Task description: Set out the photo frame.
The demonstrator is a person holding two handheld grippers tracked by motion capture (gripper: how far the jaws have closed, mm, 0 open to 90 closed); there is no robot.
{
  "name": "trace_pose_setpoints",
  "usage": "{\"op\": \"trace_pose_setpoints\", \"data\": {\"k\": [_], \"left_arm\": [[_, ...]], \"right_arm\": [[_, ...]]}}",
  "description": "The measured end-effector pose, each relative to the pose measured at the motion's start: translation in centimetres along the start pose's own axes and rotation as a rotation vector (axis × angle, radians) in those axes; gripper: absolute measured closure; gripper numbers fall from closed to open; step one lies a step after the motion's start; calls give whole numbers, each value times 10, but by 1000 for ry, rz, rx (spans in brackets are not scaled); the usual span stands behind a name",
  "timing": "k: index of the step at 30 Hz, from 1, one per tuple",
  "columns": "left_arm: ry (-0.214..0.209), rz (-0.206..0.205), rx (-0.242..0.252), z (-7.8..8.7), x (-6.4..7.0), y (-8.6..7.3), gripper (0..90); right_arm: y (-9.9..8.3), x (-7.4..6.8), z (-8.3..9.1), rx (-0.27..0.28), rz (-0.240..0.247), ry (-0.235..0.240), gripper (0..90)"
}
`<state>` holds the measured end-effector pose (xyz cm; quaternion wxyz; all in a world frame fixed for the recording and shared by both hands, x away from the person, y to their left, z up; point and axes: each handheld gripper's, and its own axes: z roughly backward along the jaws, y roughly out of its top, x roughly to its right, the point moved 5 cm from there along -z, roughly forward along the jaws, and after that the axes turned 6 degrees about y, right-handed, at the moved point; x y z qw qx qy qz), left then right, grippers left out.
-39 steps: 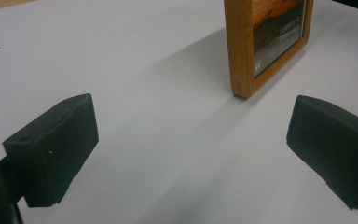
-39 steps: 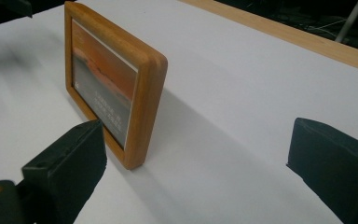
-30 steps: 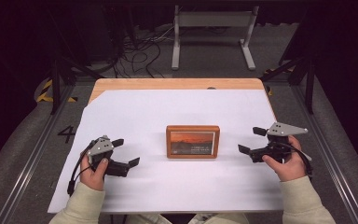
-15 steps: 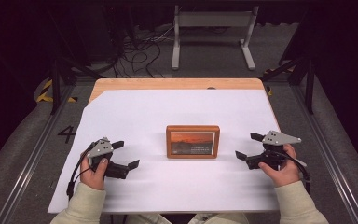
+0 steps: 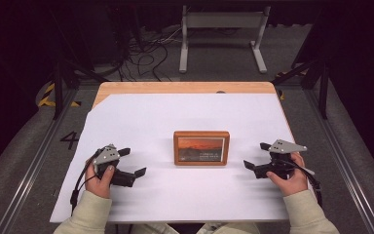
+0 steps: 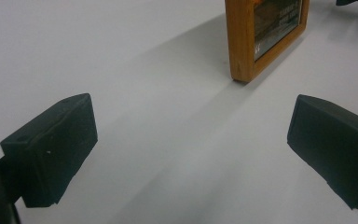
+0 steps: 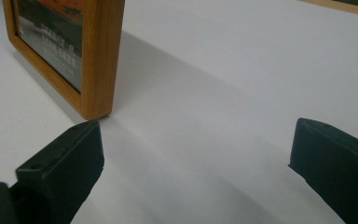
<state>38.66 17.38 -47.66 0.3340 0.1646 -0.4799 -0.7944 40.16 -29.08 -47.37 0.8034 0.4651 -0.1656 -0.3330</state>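
From the high view, you sit at the near edge of a tabletop (image 5: 126, 112) covered by a white sheet, with a strip of bare wood showing along its far edge. A wooden picture frame (image 5: 201, 147) stands upright at the middle of the tabletop, its face toward you, showing an orange sunset image. Your left gripper (image 5: 131, 162) sits near the near-left corner, well apart from the frame, its jaws spread and pointing toward the frame. Your right gripper (image 5: 257, 155) sits toward the right edge, nearer to the frame but not touching it, its jaws also spread and pointing at the frame's right side. A cable trails back from each gripper along your sleeve.

In the left gripper view, the left gripper (image 6: 191, 149) holds its two black jaws wide apart with bare white sheet between them. The picture frame (image 6: 242, 42) stands ahead at the upper right, well beyond the jaw tips, its wooden side edge toward you.

In the right gripper view, the right gripper (image 7: 196, 163) also has its jaws wide apart, with nothing held. The picture frame (image 7: 98, 51) stands at the upper left, its near bottom corner just beside the tip of the left-hand jaw; whether they touch cannot be told.
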Motion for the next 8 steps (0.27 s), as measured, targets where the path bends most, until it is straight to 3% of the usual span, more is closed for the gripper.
{"op": "trace_pose_setpoints", "data": {"k": [8], "left_arm": [[0, 1, 1, -1, 0, 0, 19]], "right_arm": [[2, -1, 1, 5, 16, -6, 33]]}}
